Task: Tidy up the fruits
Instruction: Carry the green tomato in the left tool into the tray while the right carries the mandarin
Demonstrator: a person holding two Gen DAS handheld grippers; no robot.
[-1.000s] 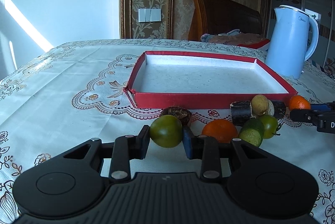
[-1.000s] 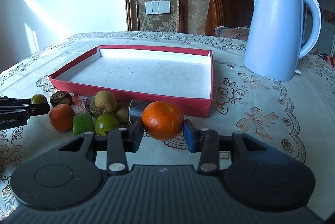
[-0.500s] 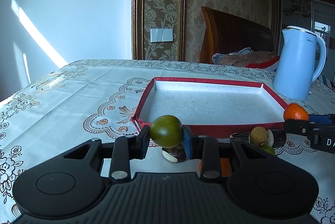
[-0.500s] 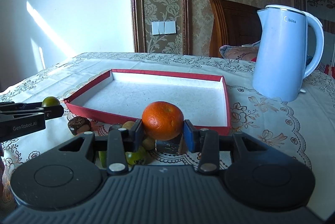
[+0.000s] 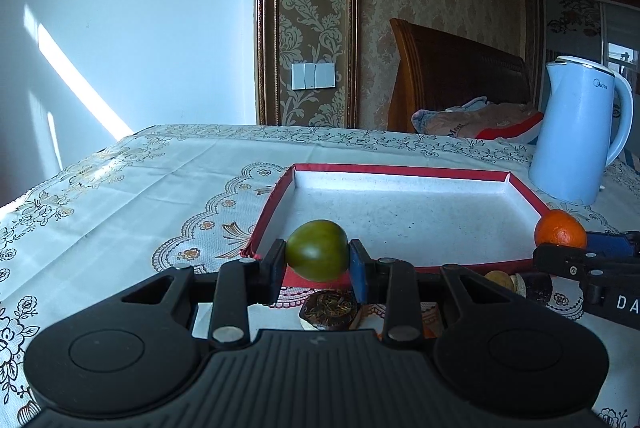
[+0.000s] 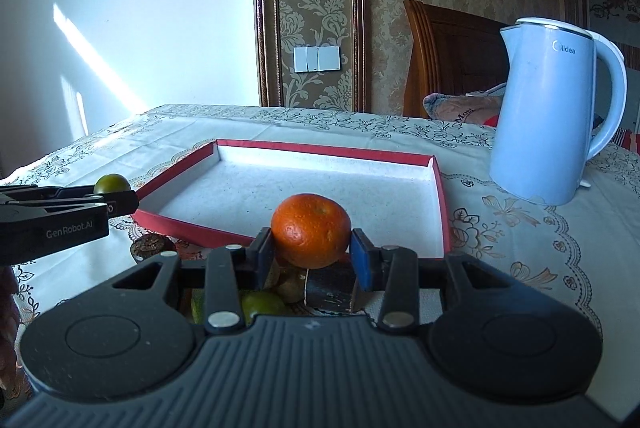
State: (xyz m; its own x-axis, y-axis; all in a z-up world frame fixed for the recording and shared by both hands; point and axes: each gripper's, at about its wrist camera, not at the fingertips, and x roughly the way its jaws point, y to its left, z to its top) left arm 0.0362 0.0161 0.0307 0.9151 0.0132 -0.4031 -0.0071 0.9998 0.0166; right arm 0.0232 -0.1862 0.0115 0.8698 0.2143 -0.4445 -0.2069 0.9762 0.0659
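Two fruits are clamped. My left fingers (image 5: 317,255) grip a green tomato (image 5: 317,249); my right fingers (image 6: 311,247) grip an orange (image 6: 311,230), near the red tray (image 6: 438,188).

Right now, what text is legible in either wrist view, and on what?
"Midea": on the light blue kettle, near its top; tiny in the left wrist view.
"GenRobot.AI": on the side of the left gripper, in the right wrist view.
"DA": on the side of the right gripper, cut off by the frame edge.
"Mosi", uncertain: on the bundled fabric behind the table; blurred.
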